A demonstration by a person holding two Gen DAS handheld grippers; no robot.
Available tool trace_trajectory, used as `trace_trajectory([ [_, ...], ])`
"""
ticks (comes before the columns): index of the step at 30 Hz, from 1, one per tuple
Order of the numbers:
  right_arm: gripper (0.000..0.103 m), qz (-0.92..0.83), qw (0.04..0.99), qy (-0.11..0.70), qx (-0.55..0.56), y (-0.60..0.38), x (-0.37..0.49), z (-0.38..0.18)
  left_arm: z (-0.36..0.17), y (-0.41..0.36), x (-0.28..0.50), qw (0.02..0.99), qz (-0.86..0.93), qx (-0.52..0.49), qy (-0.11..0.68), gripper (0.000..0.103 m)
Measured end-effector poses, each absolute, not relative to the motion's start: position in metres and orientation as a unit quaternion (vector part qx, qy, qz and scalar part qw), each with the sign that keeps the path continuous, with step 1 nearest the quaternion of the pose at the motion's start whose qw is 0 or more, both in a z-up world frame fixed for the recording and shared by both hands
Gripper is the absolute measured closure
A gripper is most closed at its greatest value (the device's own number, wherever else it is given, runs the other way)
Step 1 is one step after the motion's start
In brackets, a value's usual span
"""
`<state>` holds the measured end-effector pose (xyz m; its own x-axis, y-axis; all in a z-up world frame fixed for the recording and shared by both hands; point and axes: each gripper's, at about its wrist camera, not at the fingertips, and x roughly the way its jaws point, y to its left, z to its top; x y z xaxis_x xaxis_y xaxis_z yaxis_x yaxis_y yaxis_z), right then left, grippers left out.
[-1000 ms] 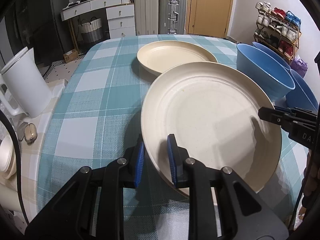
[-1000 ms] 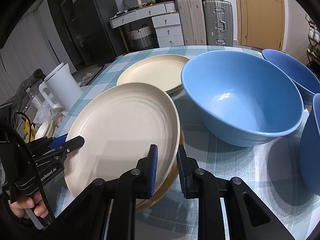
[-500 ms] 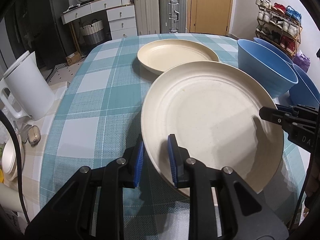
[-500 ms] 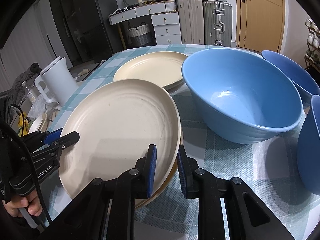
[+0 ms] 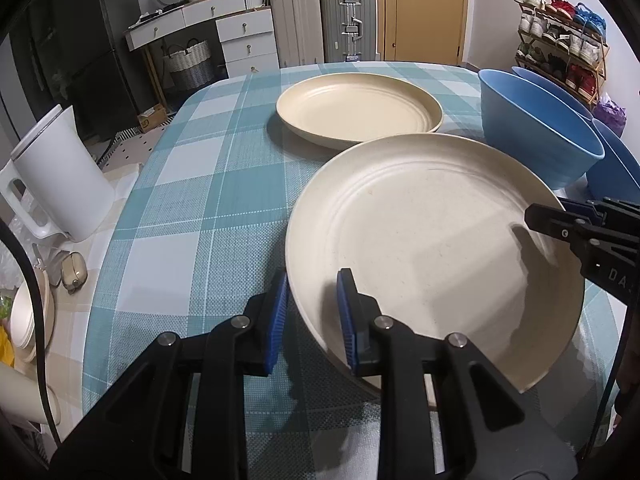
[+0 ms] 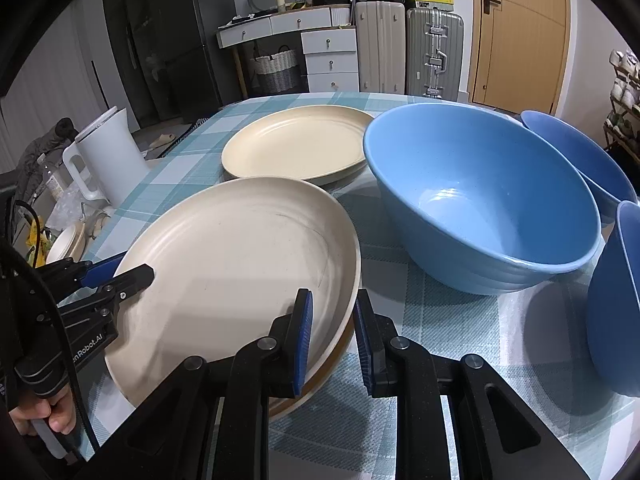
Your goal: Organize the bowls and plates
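Fingers of the left gripper (image 5: 312,312) straddle the near-left rim of the near plate (image 5: 432,240), one blue pad outside the rim and one over the plate's inner surface; a gap shows beside each pad, so a firm pinch cannot be confirmed. Right gripper (image 6: 330,332) straddles the opposite rim of the same plate (image 6: 240,256) in like manner, pads (image 6: 304,336) either side of the edge; contact cannot be told. Near plate is cream and tilted, lower edge sitting on a second, darker-rimmed plate (image 6: 320,380) visible beneath it in the right wrist view. Far plate (image 5: 358,110), also cream, lies flat on the checked teal tablecloth (image 5: 192,208), just beyond the near plate, apart from it. Large blue bowl (image 6: 480,196) stands upright right of both plates; two more blue bowls (image 6: 580,152) (image 6: 616,300) sit further right, close together. White kettle (image 5: 60,176) stands off the table's left edge. Drawers and suitcases (image 5: 320,20) line the back wall.
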<state>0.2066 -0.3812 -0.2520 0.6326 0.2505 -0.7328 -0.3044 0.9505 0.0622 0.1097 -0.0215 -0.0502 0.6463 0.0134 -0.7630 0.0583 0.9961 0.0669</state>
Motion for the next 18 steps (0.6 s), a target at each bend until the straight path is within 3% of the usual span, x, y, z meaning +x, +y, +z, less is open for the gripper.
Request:
trace_trajectory([
  [16,0.080,0.155,0.897,0.413,-0.018,-0.3878,0.2117,-0.2581,-0.0499,-0.0185,0.1086,0.905,-0.018,0.033,0.423,0.083],
  [18,0.073,0.156,0.898,0.410,-0.020,-0.3879,0.2106,-0.2553,-0.0484,-0.0163,0.1090,0.904,-0.021,0.025,0.426,0.082],
])
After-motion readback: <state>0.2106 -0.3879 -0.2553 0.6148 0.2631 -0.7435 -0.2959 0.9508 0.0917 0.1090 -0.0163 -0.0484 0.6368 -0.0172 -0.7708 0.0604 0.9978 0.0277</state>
